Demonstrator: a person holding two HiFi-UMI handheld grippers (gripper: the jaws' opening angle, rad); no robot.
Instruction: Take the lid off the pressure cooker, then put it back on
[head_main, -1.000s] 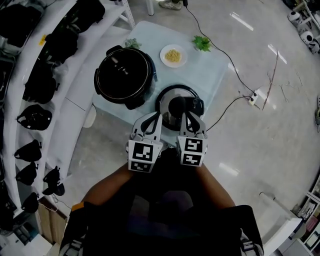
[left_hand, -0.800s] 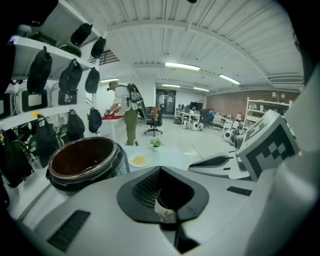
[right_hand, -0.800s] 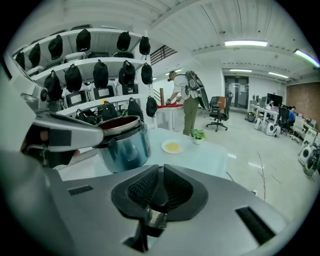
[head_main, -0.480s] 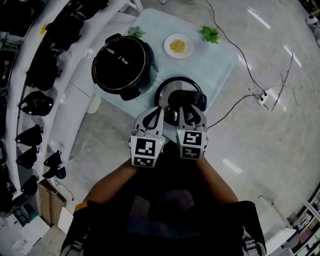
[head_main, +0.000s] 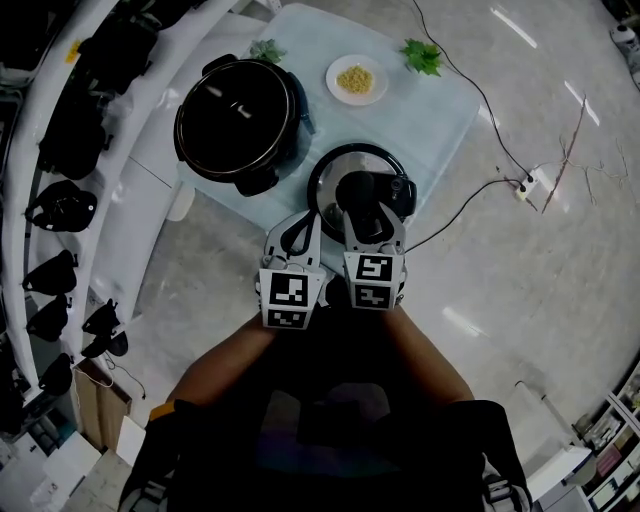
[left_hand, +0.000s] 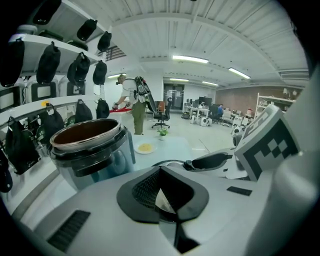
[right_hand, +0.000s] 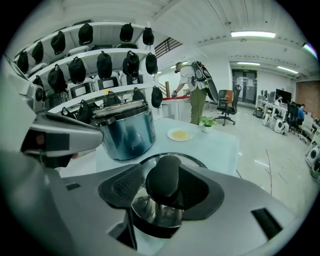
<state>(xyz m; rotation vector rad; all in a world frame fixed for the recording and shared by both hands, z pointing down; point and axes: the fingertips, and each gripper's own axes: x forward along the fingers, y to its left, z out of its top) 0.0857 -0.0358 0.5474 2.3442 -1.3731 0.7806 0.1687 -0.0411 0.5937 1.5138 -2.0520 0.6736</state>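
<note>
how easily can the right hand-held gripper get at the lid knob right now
Probably yes, easily: the right hand-held gripper has its jaws either side of the knob with nothing between; whether they press it is unclear.

From above, the right gripper (head_main: 372, 212) covers the near part of the lid (head_main: 327, 178) and the sides of its knob (head_main: 360, 188), and the marker cubes hide the hands that hold both tools. In the left gripper view, the body of the left gripper (left_hand: 167, 197) blocks all but a sliver of the lid. Inside, the pressure cooker (head_main: 181, 125) reads plain black. The yellow bits on the plate (head_main: 332, 78) are too small to name.
</note>
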